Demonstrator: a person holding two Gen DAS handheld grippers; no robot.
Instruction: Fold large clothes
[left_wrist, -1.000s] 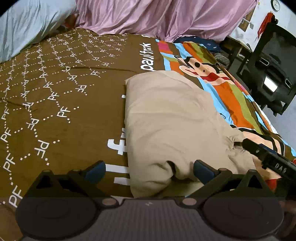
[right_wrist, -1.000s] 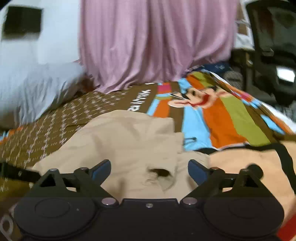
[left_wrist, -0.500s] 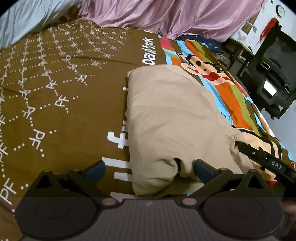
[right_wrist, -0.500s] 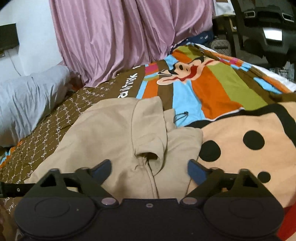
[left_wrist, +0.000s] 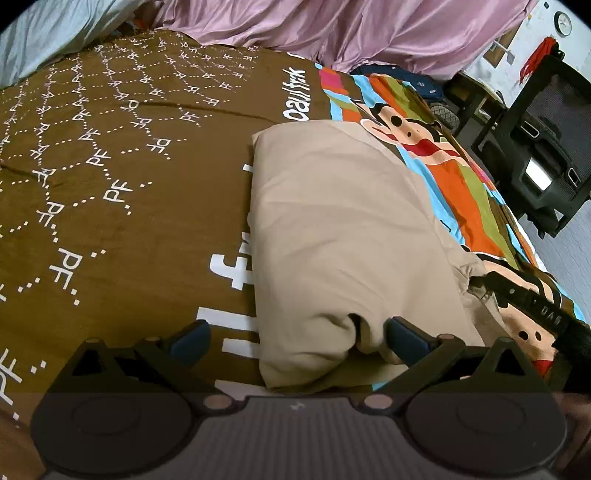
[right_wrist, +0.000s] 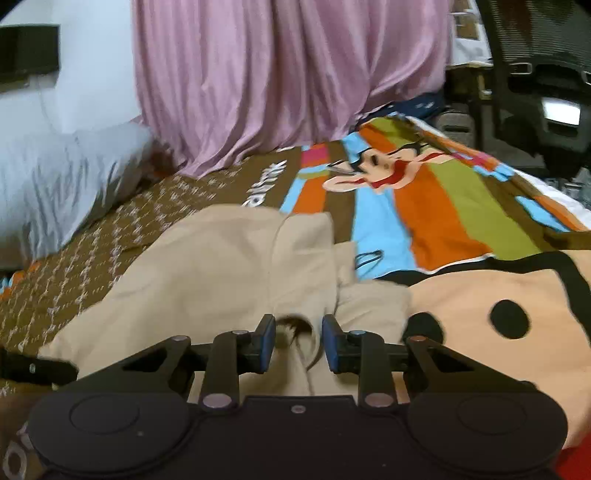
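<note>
Brown cartoon-print bedspread (left_wrist: 110, 184) fills my view, the folded beige garment (left_wrist: 343, 229) lies on it, my left gripper (left_wrist: 295, 336) stands released over its near corner, and my right gripper (right_wrist: 298, 341) is closing around a fabric fold.

It was a home bedroom: a bed under a cartoon blanket (left_wrist: 147, 206), a pillow (right_wrist: 55, 184), pink curtains (right_wrist: 288, 74).
</note>
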